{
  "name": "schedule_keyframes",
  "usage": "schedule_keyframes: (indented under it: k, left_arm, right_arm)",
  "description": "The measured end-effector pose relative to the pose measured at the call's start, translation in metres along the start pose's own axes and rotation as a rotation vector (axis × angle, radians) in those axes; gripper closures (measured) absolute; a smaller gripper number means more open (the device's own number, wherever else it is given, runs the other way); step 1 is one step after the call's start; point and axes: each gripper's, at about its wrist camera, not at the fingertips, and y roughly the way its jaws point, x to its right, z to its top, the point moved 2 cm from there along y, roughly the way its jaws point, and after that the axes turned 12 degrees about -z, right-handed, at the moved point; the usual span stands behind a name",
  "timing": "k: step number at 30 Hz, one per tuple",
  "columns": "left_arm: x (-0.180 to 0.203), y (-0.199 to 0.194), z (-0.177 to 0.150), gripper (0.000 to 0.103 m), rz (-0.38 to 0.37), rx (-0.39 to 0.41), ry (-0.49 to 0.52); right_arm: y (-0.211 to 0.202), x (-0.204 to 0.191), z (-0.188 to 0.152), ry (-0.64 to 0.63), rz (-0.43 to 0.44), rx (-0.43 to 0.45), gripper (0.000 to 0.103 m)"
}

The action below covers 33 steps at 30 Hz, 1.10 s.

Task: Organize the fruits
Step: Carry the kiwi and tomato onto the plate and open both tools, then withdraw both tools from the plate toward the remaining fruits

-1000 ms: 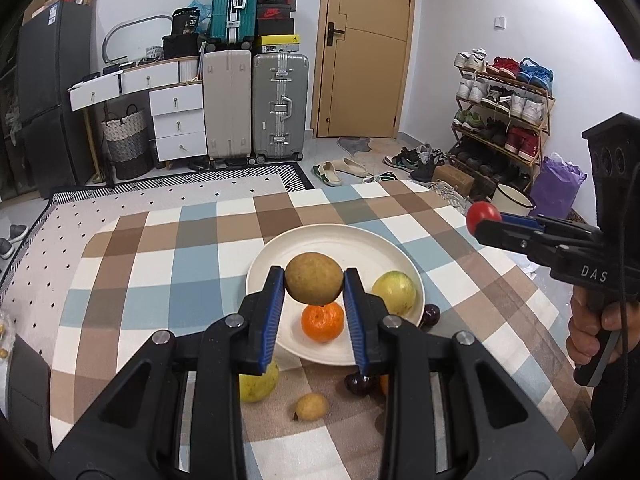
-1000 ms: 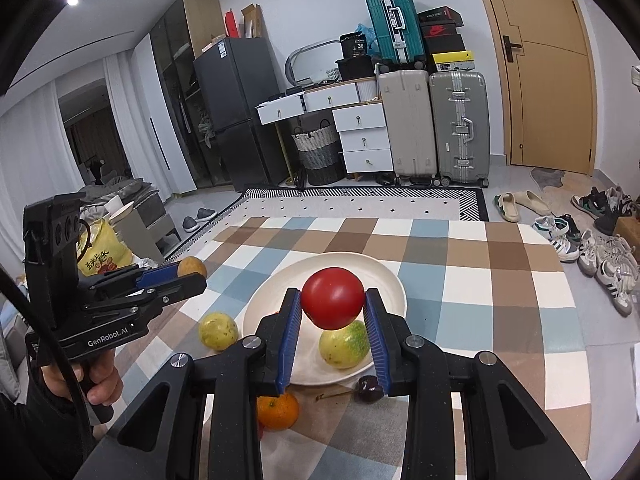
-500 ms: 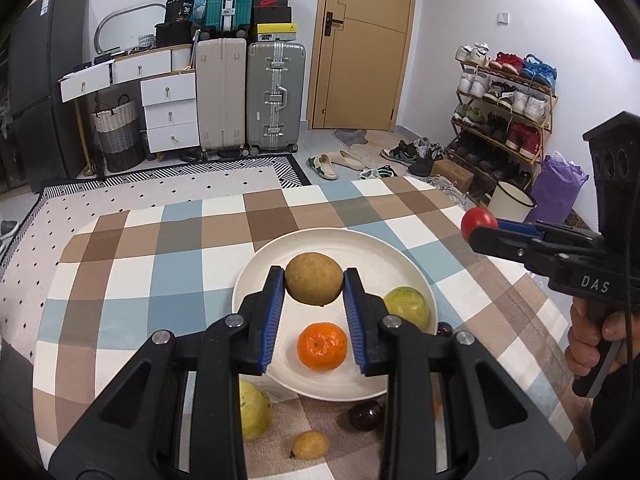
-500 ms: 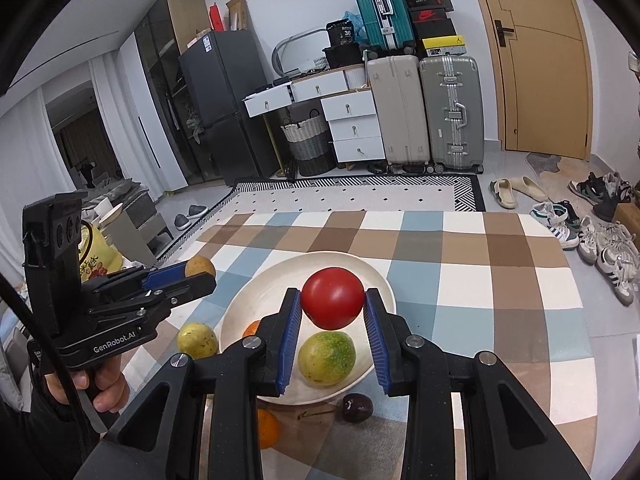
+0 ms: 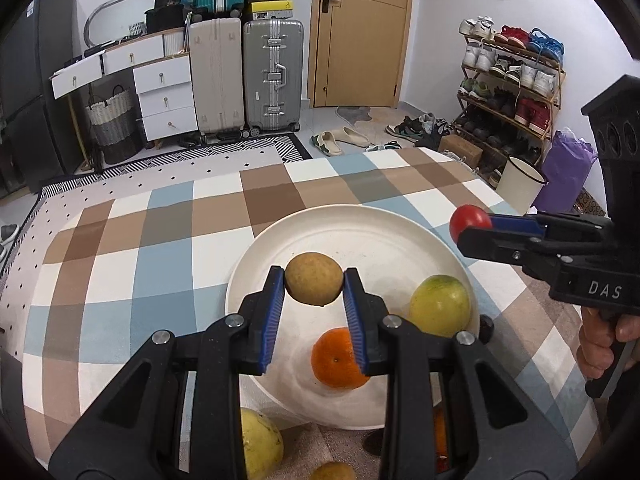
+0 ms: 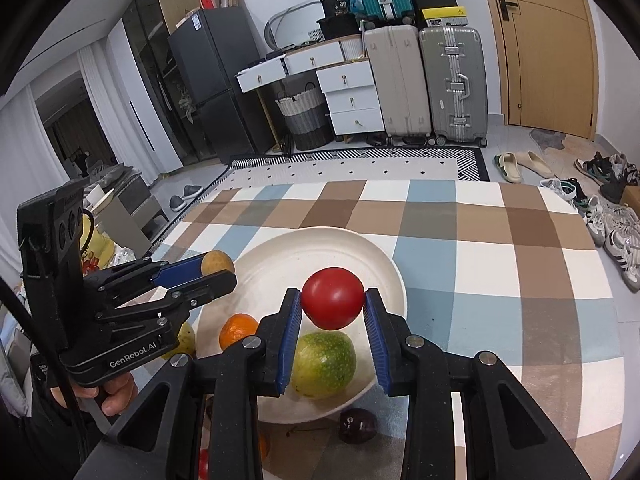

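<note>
My left gripper (image 5: 314, 286) is shut on a round brown fruit (image 5: 314, 283), held above the middle of the white plate (image 5: 360, 240). In the right wrist view the right gripper (image 6: 332, 300) is shut on a red tomato (image 6: 332, 297), above the same plate (image 6: 280, 264). An orange (image 5: 336, 360) and a yellow-green fruit (image 5: 440, 306) lie on the plate's near side. From the left wrist view the right gripper (image 5: 466, 226) with the tomato (image 5: 469, 220) hangs over the plate's right rim. The left gripper (image 6: 218, 268) shows at the plate's left in the right wrist view.
Loose fruit lies on the checked tablecloth (image 5: 160, 240) near the plate: a yellow-green one (image 5: 260, 440), a small brown one (image 5: 332, 472), a dark cherry (image 6: 358, 424). Suitcases (image 5: 272, 76), white drawers (image 5: 164, 92) and a shoe rack (image 5: 508, 80) stand beyond the table.
Both grippers have moved forward and down over the plate, each still holding its fruit. The plate and the fruit on it now look larger and nearer.
</note>
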Motion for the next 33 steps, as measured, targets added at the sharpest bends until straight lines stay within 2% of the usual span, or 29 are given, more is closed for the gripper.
schedule_keyframes:
  k: [11, 23, 24, 25, 26, 27, 28, 30, 33]
  left_arm:
    - [-0.027, 0.027, -0.013, 0.076, 0.016, -0.061, -0.064]
    - [-0.03, 0.037, -0.018, 0.076, 0.025, -0.095, -0.091]
    - [-0.03, 0.036, -0.017, 0.075, 0.019, -0.088, -0.093]
    - [-0.03, 0.035, -0.016, 0.075, 0.017, -0.085, -0.092]
    - [-0.028, 0.033, -0.015, 0.073, 0.019, -0.083, -0.087]
    - [-0.027, 0.03, -0.015, 0.068, 0.024, -0.082, -0.083]
    - [-0.026, 0.027, -0.014, 0.054, 0.03, -0.082, -0.079]
    - [-0.022, 0.017, -0.013, 0.018, 0.042, -0.054, -0.072]
    - [-0.017, -0.002, -0.013, 0.002, 0.049, 0.01, -0.071]
  right_arm:
    - [0.047, -0.021, -0.005, -0.053, -0.014, -0.082, 0.071]
    - [0.058, -0.027, -0.009, -0.053, -0.036, -0.103, 0.071]
    - [0.056, -0.027, -0.009, -0.049, -0.028, -0.095, 0.07]
    - [0.053, -0.027, -0.008, -0.047, -0.023, -0.088, 0.062]
    - [0.05, -0.026, -0.008, -0.043, -0.022, -0.077, 0.056]
    - [0.045, -0.025, -0.008, -0.035, -0.021, -0.056, 0.045]
    - [0.04, -0.024, -0.007, -0.027, -0.02, -0.039, 0.033]
    - [0.028, -0.02, -0.007, -0.014, -0.026, 0.0, 0.016]
    - [0.013, -0.015, -0.007, -0.006, -0.063, 0.028, 0.007]
